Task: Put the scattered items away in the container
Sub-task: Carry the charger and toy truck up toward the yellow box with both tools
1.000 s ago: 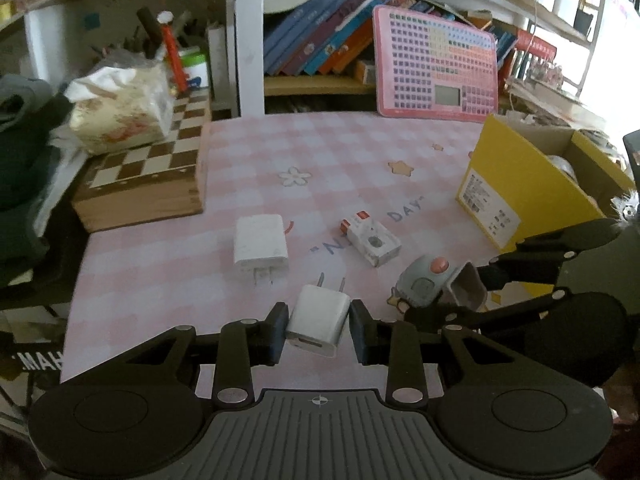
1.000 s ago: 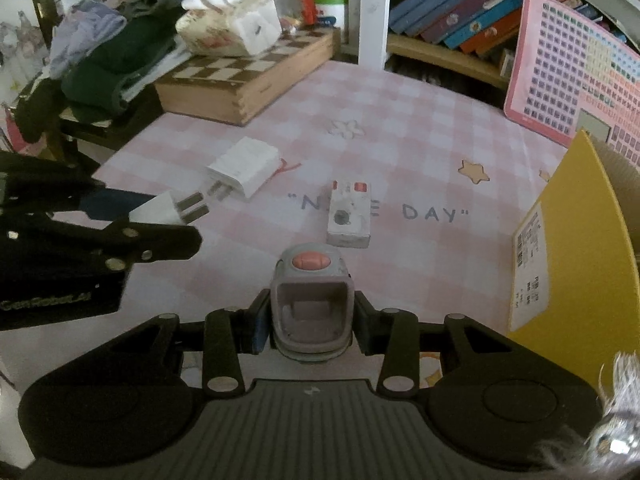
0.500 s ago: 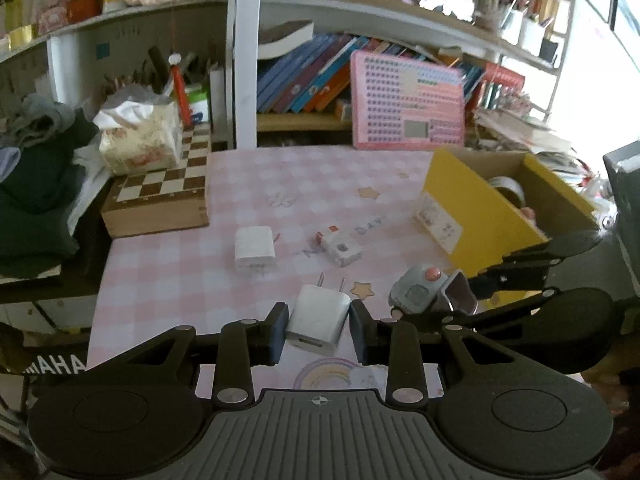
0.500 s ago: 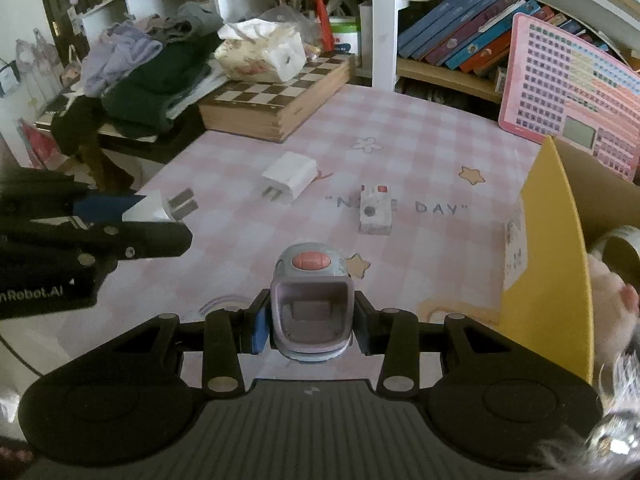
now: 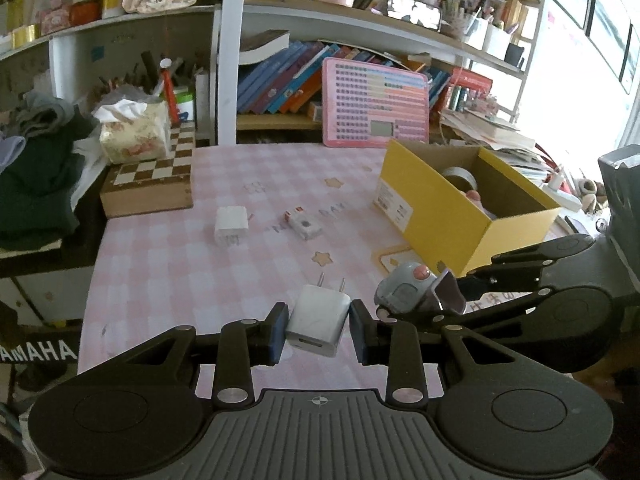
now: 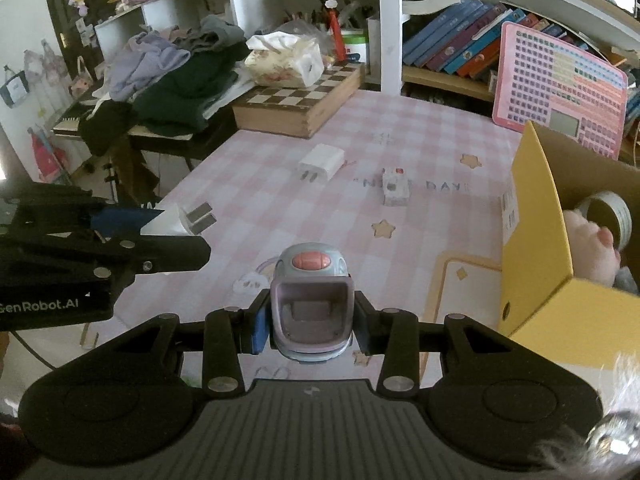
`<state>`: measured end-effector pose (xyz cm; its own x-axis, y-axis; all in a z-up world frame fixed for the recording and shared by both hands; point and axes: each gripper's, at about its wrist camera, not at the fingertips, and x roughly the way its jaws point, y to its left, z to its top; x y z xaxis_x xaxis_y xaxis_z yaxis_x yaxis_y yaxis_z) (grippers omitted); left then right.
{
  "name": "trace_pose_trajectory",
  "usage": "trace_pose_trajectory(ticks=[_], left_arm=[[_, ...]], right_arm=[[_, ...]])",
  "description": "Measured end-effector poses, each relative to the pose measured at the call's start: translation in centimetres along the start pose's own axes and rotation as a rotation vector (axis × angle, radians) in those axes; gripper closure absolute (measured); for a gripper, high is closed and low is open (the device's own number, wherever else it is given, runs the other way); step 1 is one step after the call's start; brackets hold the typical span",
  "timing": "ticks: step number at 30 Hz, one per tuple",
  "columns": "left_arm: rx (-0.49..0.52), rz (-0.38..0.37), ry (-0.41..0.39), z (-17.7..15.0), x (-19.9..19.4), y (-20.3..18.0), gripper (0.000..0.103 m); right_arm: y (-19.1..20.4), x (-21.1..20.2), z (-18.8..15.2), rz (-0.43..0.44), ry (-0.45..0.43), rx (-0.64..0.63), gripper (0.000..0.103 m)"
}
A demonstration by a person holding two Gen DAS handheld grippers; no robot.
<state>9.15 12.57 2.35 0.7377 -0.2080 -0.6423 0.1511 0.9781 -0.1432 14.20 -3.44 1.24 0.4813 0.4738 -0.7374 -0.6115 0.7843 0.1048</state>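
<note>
Over a pink checked table (image 5: 168, 264), a carry toward the yellow box (image 5: 448, 216) at the right side, open-topped, already holding a tape roll (image 6: 608, 208) and something pink and plush (image 6: 592, 248). Best done by lifting each load clear of the near wall before crossing it, then lowering well inside and only then releasing, one side at a time so as not to knock the two tools together, since they ride close side by side. Left gripper (image 5: 318, 330) closed part-way on a white plug adapter (image 5: 318, 326), pads pressed to its two flanks, prongs pointing forward, held above the table. Right gripper (image 6: 310, 326) likewise closed part-way on a small grey gadget with a red button (image 6: 310, 300), hollow end facing the camera, also off the surface and just beside the box's near corner. Left on the cloth, well apart from the box: another white charger (image 5: 231, 224) and a small white block with a red end (image 5: 304, 226). Hard to read: the gadget's purpose, the print on the block, most of the box's floor behind its wall, and the plush item, cut off by the rim.
</note>
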Motion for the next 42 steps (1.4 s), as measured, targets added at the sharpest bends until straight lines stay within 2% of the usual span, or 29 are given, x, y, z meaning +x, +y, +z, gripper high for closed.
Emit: trace_pose_trajectory(ticks=[6,16,32,42], left_arm=[[-0.011,-0.032,0.012,-1.4,-1.1,-0.6,0.072],[0.042,-0.108,0.023,-2.2,-1.5,-2.9,0.072],[0.14,-0.225,0.043,-1.8,0.0,-7.3,0.072],[0.214,-0.312,0.081,-1.0,2.1,-11.5,0.072]], right_arm=[[0.5,-1.5,-1.7,-0.022,0.001,0.022,0.065],[0.5,-3.7,-4.5,-0.076,0.007,0.084,0.065],[-2.5,-7.4,-7.6,-0.187,-0.008,0.208,0.065],[-6.0,-9.6,-9.7,-0.251,-0.004,0.306,0.065]])
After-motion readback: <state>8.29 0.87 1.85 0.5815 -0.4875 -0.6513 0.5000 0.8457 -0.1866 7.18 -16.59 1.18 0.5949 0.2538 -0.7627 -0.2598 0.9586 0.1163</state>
